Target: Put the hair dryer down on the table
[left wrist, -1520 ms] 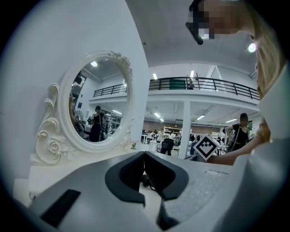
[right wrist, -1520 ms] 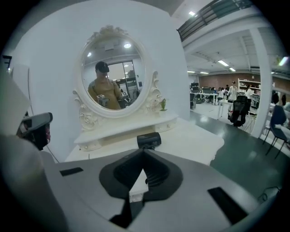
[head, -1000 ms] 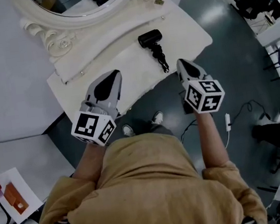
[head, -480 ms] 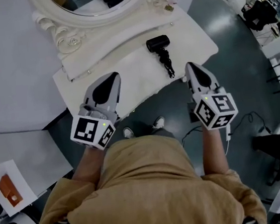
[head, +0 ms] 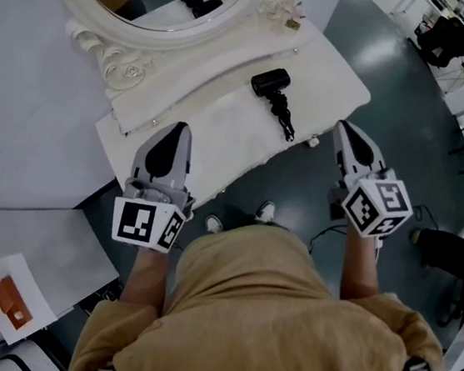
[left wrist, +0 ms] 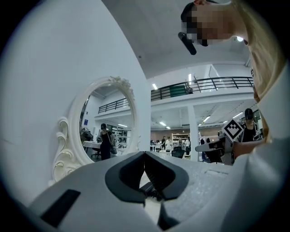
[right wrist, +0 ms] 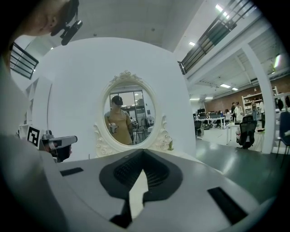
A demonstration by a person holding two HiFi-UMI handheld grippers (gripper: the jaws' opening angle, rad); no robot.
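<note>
Wholly inside table (head: 226, 135) edges: hair dryer (head: 272, 81)

White table (head: 226, 135) with black hair dryer (head: 271, 82) and ornate oval mirror (head: 163, 17)

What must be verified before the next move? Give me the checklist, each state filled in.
1. Hair dryer lies on the dressing table: ok.
2. Left claw shut, nothing in it: ok.
3. Right claw shut, nothing in it: ok.
4. Both claws apart from the hair dryer and its cord: ok.
5. Hair dryer switched off: cannot tell.
</note>
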